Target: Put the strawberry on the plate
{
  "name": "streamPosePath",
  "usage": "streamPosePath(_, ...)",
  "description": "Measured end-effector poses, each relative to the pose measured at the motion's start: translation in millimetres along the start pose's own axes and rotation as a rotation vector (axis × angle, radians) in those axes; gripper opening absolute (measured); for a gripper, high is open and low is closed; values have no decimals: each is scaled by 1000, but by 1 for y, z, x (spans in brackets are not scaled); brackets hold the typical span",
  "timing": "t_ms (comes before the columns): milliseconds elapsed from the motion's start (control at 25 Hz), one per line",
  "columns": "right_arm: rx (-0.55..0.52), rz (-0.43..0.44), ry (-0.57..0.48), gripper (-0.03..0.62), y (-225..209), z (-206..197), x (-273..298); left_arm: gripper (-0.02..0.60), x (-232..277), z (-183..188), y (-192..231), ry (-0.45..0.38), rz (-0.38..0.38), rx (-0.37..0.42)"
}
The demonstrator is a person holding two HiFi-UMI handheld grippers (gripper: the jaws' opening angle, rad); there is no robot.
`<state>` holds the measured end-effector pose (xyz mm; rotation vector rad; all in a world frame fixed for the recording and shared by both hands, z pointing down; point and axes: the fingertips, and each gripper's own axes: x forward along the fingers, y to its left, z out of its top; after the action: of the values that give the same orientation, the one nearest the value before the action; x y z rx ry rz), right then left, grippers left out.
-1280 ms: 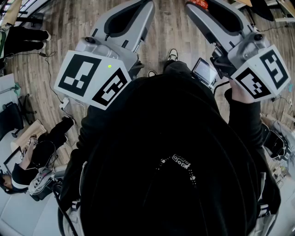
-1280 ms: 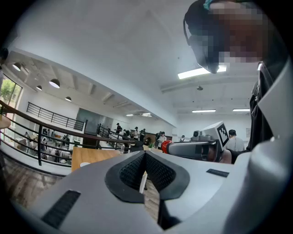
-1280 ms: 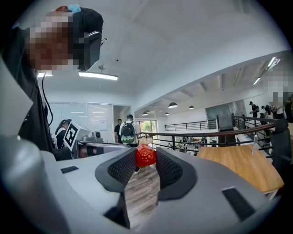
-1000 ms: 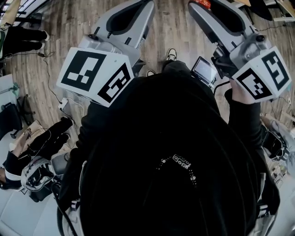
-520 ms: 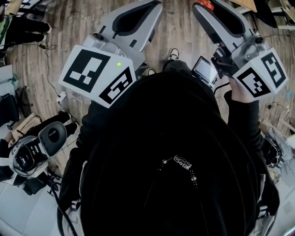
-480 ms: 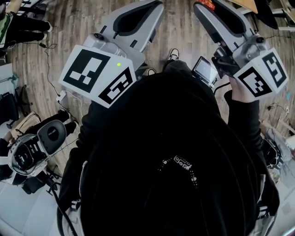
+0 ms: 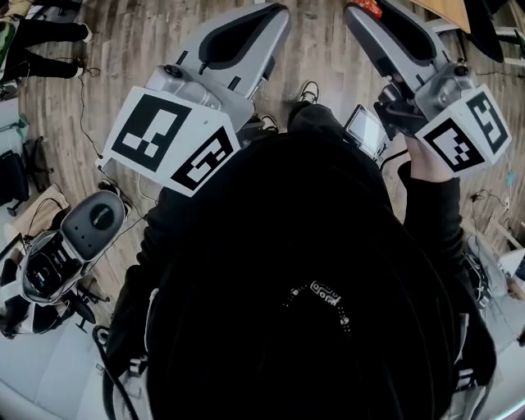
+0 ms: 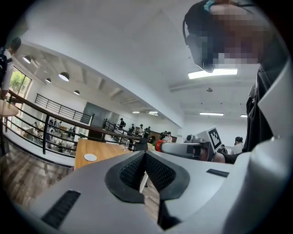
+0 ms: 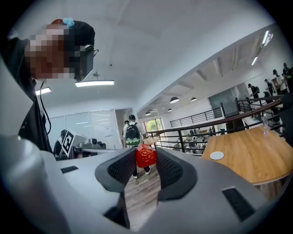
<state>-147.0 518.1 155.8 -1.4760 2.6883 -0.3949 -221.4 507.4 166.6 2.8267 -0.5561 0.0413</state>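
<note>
In the right gripper view a red strawberry (image 9: 146,156) sits pinched between the black pads, with my right gripper (image 9: 146,160) shut on it. The head view shows it as a red spot (image 7: 367,6) at the tip of the right gripper (image 7: 361,10), held high in front of the person's dark hoodie. My left gripper (image 8: 144,156) has its pads touching at the tips with nothing between them, and it appears at the upper left in the head view (image 7: 271,12). A small white plate (image 9: 216,155) lies on a wooden table (image 9: 249,157), far off to the right. The left gripper view shows the plate (image 8: 90,157) too.
Both grippers point level across a large hall with a dark railing (image 9: 219,123) and people walking in the distance. Below is a wooden plank floor (image 7: 107,74) with cables, and a grey-white device on a stand (image 7: 70,246) at the left. A small screen (image 7: 365,127) is mounted by the right gripper.
The head view has shifted, so the floor device at the lower left has come fully into sight. Both grippers keep almost the same raised pose. The strawberry stays in the right gripper.
</note>
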Motion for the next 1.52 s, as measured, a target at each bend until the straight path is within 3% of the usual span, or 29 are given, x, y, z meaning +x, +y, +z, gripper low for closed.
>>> streamPosePath(120, 48, -1, 3, 144, -45, 2, 11, 3, 42, -5, 20, 55, 2, -2)
streamPosePath(440, 62, -55, -5, 144, -128, 26, 49, 4, 114, 17, 74, 54, -65, -28)
streamPosePath(640, 56, -87, -48, 144, -187, 54, 25, 3, 179, 28, 55, 77, -144, -15)
streamPosePath(920, 46, -120, -76, 144, -217, 62, 2, 5, 213, 29, 48, 78, -156, 3)
streamPosePath(1120, 66, -145, -93, 144, -256, 59, -20, 5, 251, 21, 43, 78, -209, -116)
streamPosePath(1200, 80, -161, -111, 144, -263, 60, -33, 4, 261, 14, 34, 103, -239, -131)
streamPosePath(1520, 111, -198, -167, 144, -322, 47, -84, 5, 328, 2, 1, 142, -285, -26)
